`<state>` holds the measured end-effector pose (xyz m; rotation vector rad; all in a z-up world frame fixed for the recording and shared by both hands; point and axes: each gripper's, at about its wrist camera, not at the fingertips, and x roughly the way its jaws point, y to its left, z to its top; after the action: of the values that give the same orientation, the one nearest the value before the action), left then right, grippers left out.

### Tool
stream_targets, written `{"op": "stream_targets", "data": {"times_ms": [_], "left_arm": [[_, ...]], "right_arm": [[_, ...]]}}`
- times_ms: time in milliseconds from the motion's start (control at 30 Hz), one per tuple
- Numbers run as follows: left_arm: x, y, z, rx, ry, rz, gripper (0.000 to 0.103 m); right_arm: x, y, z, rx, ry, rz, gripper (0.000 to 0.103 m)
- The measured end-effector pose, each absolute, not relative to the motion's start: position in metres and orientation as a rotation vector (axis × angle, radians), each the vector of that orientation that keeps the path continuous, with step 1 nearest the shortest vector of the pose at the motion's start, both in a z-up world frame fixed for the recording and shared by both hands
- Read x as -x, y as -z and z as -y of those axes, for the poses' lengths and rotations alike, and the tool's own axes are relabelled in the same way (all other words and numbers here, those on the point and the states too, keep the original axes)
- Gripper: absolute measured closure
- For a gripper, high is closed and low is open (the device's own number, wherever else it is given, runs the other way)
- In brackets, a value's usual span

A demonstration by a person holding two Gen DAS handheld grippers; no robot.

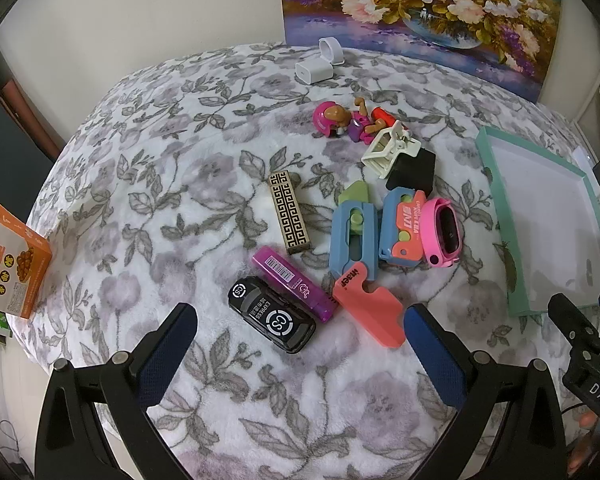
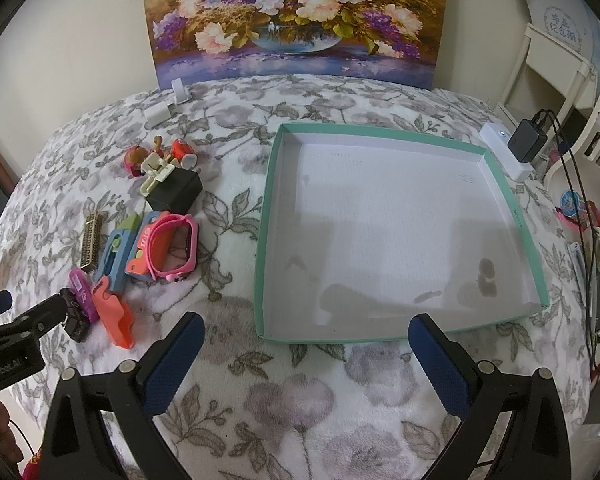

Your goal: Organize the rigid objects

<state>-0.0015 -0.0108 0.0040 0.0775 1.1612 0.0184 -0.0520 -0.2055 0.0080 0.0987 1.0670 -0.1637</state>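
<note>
Rigid objects sit in a loose cluster on a floral grey-and-white fleece cover (image 1: pixel 148 184), left of a shallow teal-rimmed cardboard tray with white inside (image 2: pixel 516 216). Tray holds nothing, only stains on its floor.

Cluster, near to far in left wrist view: glossy black oval case with white "CS EXPRESS" print (image 1: pixel 272 314), touching a purple rectangular box with barcode label (image 1: pixel 294 283). Just right of it, a flat coral-pink plastic piece with white lettering (image 1: pixel 370 306). Behind that, a blue plastic block with green slider (image 1: pixel 354 236), beside a second blue block with orange plate (image 1: pixel 400 228). A pink child's smartwatch (image 1: pixel 444 232) leans against the second block. A gold-and-black patterned rectangular box (image 1: pixel 290 212) lies apart on the left. Further back: black square block (image 1: pixel 414 170), cream plastic clip (image 1: pixel 388 148) touching it, then a small toy figure with pink helmet (image 1: pixel 340 120). White charger cube (image 1: pixel 314 70) sits well apart near a flower painting (image 1: pixel 420 8).

Orange printed carton (image 1: pixel 12 264) at left edge of cover.

Left gripper (image 1: pixel 300 328) hovers low over the black case, blue-padded fingers spread wide, holding nothing. Right gripper (image 2: pixel 306 340) is at the tray's near rim, fingers spread wide too, empty.
</note>
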Motion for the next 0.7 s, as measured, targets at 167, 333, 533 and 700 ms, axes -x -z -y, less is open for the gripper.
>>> {"op": "stream_targets", "data": {"times_ms": [167,333,533,700], "left_arm": [[0.002,-0.005,0.012,-0.077,-0.017,-1.159,0.000],[0.002,-0.006,0.007,-0.064,-0.039,-1.147,0.000],[0.000,-0.010,-0.024,0.004,-0.130,-1.115,0.000],[-0.003,-0.003,-0.055,0.049,-0.207,-1.129,0.000]], "right_arm": [[0.052,-0.008,0.203,-0.096,0.165,-1.067,0.000],[0.052,-0.011,0.199,-0.097,0.152,-1.055,0.000],[0.046,-0.020,0.191,-0.169,0.076,-1.029,0.000],[0.032,-0.019,0.163,-0.181,-0.030,-1.046,0.000]]}}
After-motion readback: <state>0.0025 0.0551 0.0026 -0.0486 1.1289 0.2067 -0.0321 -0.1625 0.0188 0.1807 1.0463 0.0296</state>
